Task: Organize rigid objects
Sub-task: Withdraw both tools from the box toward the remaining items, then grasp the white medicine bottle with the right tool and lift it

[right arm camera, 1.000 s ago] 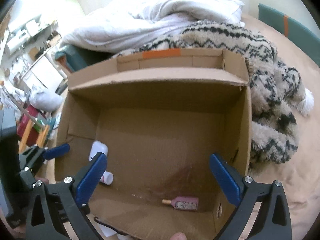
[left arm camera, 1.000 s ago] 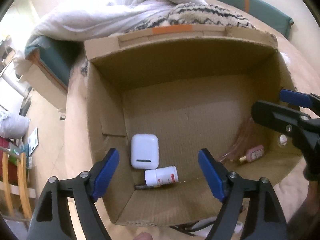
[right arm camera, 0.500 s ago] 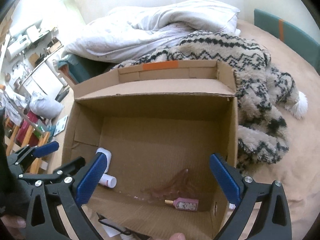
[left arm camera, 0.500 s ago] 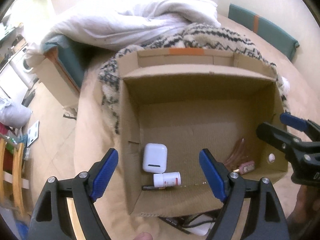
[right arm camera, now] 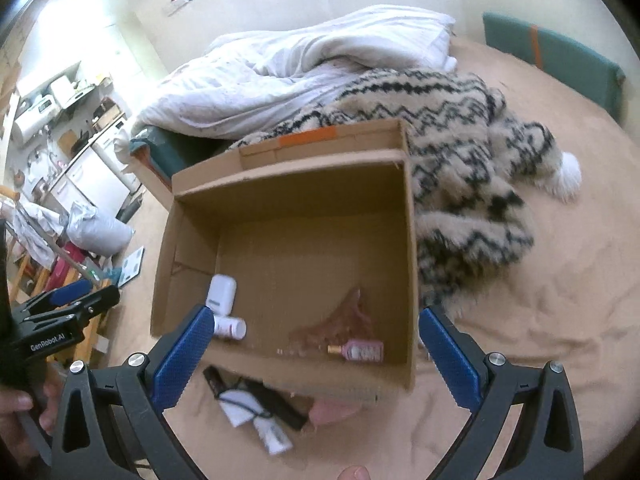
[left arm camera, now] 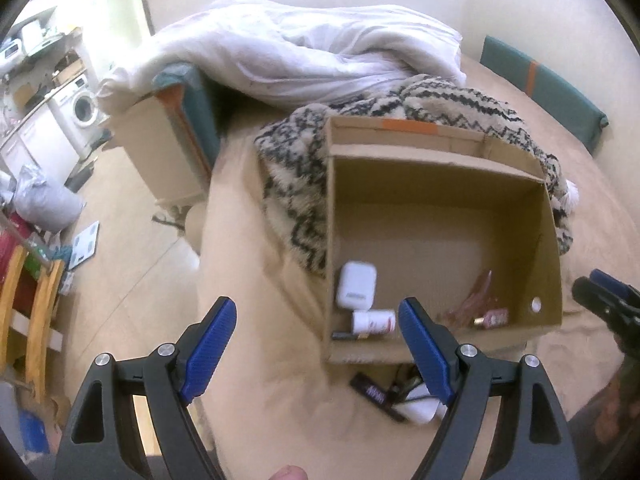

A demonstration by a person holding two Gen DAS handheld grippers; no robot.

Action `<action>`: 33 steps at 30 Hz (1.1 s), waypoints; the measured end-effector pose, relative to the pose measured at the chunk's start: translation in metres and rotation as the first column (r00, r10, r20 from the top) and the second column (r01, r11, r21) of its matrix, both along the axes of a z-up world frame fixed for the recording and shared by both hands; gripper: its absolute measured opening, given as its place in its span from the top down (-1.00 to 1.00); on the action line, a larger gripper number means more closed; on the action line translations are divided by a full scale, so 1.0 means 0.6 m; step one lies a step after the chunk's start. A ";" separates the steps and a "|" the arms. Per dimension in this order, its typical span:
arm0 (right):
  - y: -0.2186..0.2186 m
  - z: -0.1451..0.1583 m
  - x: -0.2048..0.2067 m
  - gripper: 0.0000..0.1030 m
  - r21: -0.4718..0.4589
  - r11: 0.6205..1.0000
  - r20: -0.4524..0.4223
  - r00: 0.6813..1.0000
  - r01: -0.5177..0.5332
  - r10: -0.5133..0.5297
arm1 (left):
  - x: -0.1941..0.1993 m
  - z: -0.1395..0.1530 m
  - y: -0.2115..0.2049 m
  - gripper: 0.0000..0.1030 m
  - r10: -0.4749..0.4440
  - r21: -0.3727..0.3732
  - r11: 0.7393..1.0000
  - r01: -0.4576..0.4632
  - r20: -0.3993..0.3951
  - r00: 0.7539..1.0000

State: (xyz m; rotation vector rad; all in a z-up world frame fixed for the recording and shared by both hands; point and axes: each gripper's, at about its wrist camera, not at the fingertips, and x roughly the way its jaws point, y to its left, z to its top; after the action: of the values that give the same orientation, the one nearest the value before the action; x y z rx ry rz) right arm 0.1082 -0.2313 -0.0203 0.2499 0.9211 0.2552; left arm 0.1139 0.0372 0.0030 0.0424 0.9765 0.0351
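Observation:
An open cardboard box [left arm camera: 436,216] [right arm camera: 288,208] stands on the beige bed. Inside lie a white earbud case [left arm camera: 356,285] [right arm camera: 221,294], a small white pill bottle [left arm camera: 373,321] [right arm camera: 230,327] and a pink perfume bottle [left arm camera: 493,317] [right arm camera: 362,351]. On the bed in front of the box lie a black stick-shaped item [left arm camera: 372,393] [right arm camera: 214,380], a white item with a black cord [right arm camera: 256,414] and a pink item [right arm camera: 334,410]. My left gripper [left arm camera: 316,352] is open and empty, above the box's near left corner. My right gripper [right arm camera: 316,354] is open and empty, above the box's near wall.
A patterned fuzzy blanket [right arm camera: 460,152] and a white duvet [left arm camera: 304,52] lie behind and beside the box. A teal headboard [right arm camera: 552,60] is at the far right. The bed's left edge drops to a cluttered floor [left arm camera: 80,240].
Both grippers have pulled up and back from the box, which now looks smaller. Items on the bed in front of the box have come into view. Both stay open.

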 end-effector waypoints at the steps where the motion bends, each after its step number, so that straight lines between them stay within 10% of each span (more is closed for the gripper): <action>1: -0.001 0.000 -0.007 -1.00 -0.002 1.000 0.001 1.000 0.003 -0.003 | -0.008 -0.003 0.006 -0.59 0.006 -0.005 1.000 -0.006 -0.008 1.000; 33: 0.008 -0.088 -0.036 -1.00 -0.003 0.999 -0.226 0.973 0.053 -0.052 | -0.040 -0.118 0.062 -0.59 0.162 -0.067 0.981 -0.181 -0.231 0.959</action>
State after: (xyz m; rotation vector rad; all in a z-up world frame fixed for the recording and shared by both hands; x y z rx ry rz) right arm 0.0863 -0.2267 -0.0734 0.3101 1.1376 0.1817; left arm 0.0897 0.0744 -0.0677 -0.1222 1.2055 0.1498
